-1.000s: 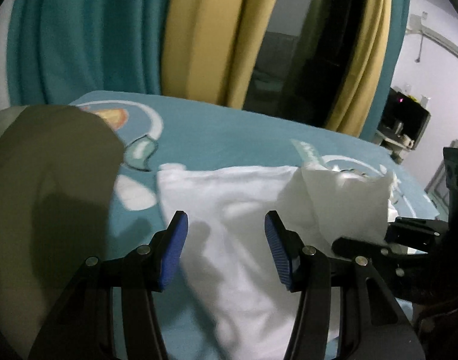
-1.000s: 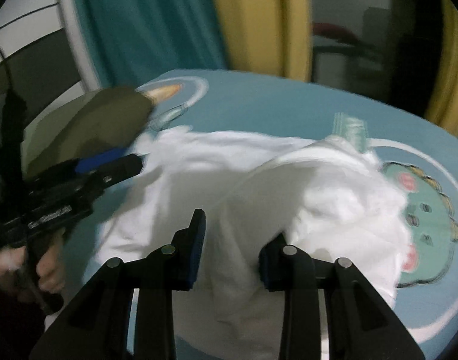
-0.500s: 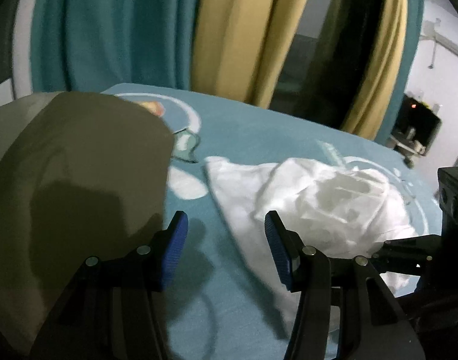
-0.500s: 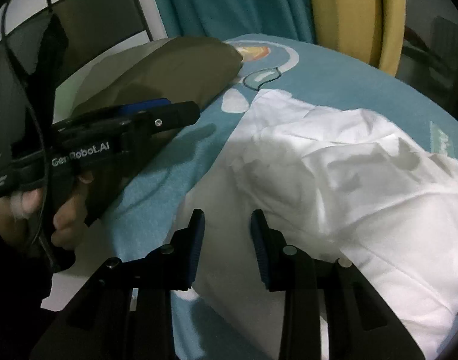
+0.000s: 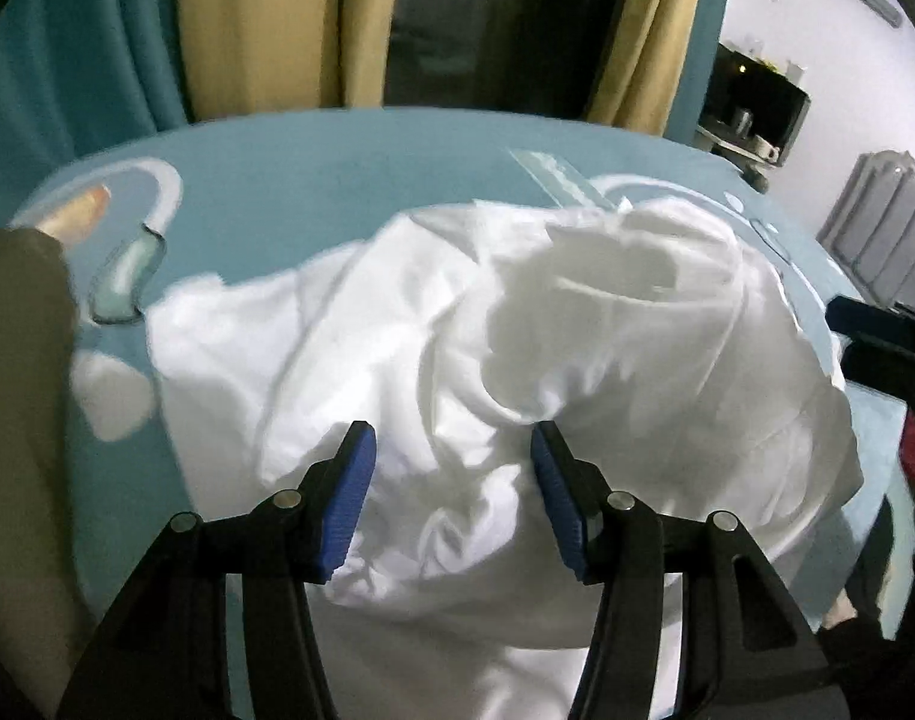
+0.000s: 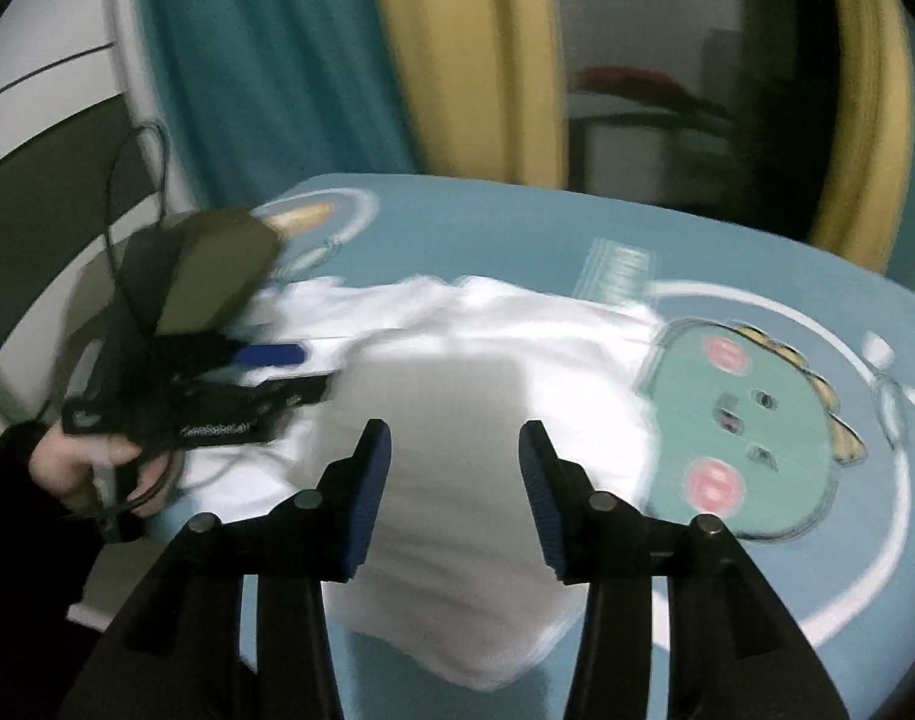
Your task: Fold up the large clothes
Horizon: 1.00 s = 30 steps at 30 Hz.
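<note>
A large white garment (image 5: 517, 360) lies crumpled in a loose heap on the teal bedsheet (image 5: 337, 180). My left gripper (image 5: 454, 468) is open and empty, hovering just above the near part of the heap. In the right wrist view the same white garment (image 6: 457, 420) lies spread across the sheet. My right gripper (image 6: 454, 462) is open and empty above its near edge. The left gripper also shows in the right wrist view (image 6: 265, 372), held by a hand at the left, over the garment's left side.
An olive pillow (image 6: 217, 276) lies at the left end of the bed, also in the left wrist view (image 5: 19, 390). Teal and yellow curtains (image 5: 247, 30) hang behind. A cartoon face print (image 6: 751, 426) is on the sheet. A shelf (image 5: 757, 102) stands at far right.
My right gripper has opened and let go of the white garment, then swung right. My left gripper has swung from the pillow side back over the garment, which is now bunched up.
</note>
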### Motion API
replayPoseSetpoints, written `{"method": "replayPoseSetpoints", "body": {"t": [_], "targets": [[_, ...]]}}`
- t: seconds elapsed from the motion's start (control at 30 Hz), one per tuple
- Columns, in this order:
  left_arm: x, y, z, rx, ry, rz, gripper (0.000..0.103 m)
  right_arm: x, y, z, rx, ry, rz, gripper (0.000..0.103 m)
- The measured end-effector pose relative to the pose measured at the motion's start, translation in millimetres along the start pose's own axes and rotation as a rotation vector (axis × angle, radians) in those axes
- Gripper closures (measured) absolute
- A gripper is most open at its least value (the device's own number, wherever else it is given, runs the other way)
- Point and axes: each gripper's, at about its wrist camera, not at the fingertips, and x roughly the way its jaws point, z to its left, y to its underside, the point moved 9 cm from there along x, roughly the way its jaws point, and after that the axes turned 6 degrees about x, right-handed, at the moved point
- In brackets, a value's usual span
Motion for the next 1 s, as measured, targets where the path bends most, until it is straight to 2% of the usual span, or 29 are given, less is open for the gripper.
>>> {"method": "replayPoseSetpoints", "body": {"t": [0.03, 0.07, 0.13, 0.23, 0.3, 0.4, 0.53, 0.57, 0.6, 0.67, 0.77, 0.83, 0.93, 1.0], "targets": [[-2, 0, -2, 0.015, 0.006, -0.006, 0.082, 3, 1, -8, 0.013, 0.025, 0.004, 0.058], [-3, 2, -4, 0.030, 0.007, 0.003, 0.095, 7, 3, -14, 0.026, 0.040, 0.009, 0.058], [-12, 5, -2, 0.032, -0.024, -0.002, 0.097, 10, 6, -22, 0.040, 0.046, 0.020, 0.058], [-38, 10, 5, -0.004, -0.064, -0.031, 0.097, 15, 9, -23, 0.026, 0.042, 0.028, 0.058], [-50, 17, 11, -0.032, -0.088, -0.016, 0.097, 20, 8, -20, 0.015, 0.036, 0.027, 0.058], [-56, 34, 15, -0.081, -0.088, 0.020, 0.097, 31, 9, -10, -0.006, 0.026, 0.040, 0.056], [-50, 45, 25, -0.145, -0.060, 0.074, 0.095, 50, 13, 7, -0.098, 0.049, 0.057, 0.052], [-51, 44, 26, -0.154, -0.056, 0.076, 0.090, 51, 13, 9, -0.111, 0.055, 0.053, 0.052], [-52, 40, 30, -0.153, -0.064, 0.074, 0.088, 51, 12, 12, -0.117, 0.057, 0.050, 0.052], [-58, 27, 40, -0.136, -0.117, 0.050, 0.070, 48, 14, 12, -0.113, 0.052, 0.045, 0.052], [-61, 0, 51, -0.100, -0.150, -0.007, 0.060, 47, 15, 9, -0.092, 0.031, 0.035, 0.051], [-49, -16, 53, -0.063, -0.150, -0.001, 0.058, 45, 15, 8, -0.080, 0.024, 0.024, 0.051], [-14, -30, 56, 0.000, -0.136, 0.064, 0.058, 40, 12, 8, -0.059, 0.019, 0.004, 0.051], [12, -31, 60, 0.040, -0.157, 0.128, 0.058, 33, 9, 7, -0.048, 0.013, -0.014, 0.051]]}}
